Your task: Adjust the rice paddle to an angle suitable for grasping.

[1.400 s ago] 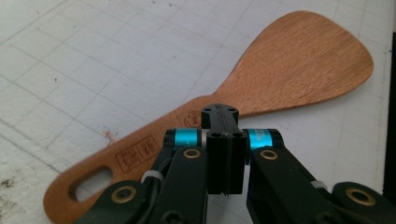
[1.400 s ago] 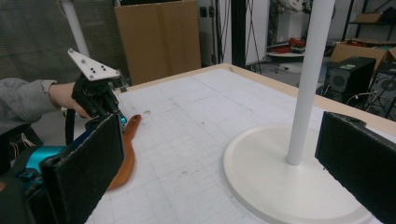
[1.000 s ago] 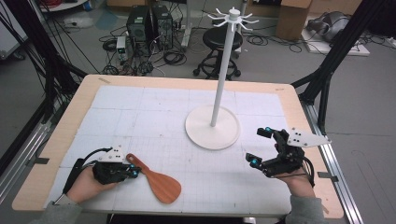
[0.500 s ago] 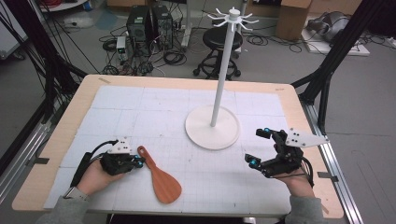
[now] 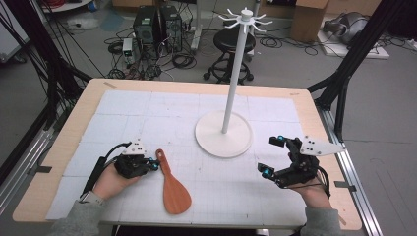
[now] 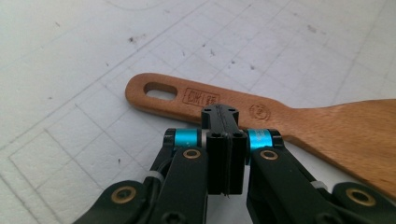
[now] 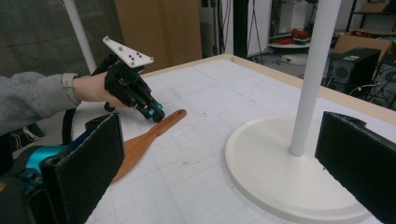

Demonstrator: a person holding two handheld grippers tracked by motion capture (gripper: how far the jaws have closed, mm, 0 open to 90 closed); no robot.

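Observation:
A wooden spatula (image 5: 173,191) lies flat on the white mat near the front left, its handle pointing away from me. My left gripper (image 5: 154,166) is shut with nothing between its jaws. Its closed tip (image 6: 220,115) rests against the side of the spatula handle (image 6: 261,112), just past the hanging slot. My right gripper (image 5: 272,156) hovers at the front right with its jaws wide open and nothing between them. Its view looks across the mat at the spatula (image 7: 145,139) and the left gripper (image 7: 156,114).
A white hanging stand with a round base (image 5: 216,140) and a tall pole (image 5: 236,73) with hooks at the top stands mid-table, just left of and beyond my right gripper. Its base (image 7: 280,177) lies close ahead in the right gripper view. The table's wooden rim (image 5: 78,118) frames the mat.
My left gripper has moved right, staying shut at the spatula handle. The handle has swung from pointing up-left to nearly straight away from me. The right gripper has kept still.

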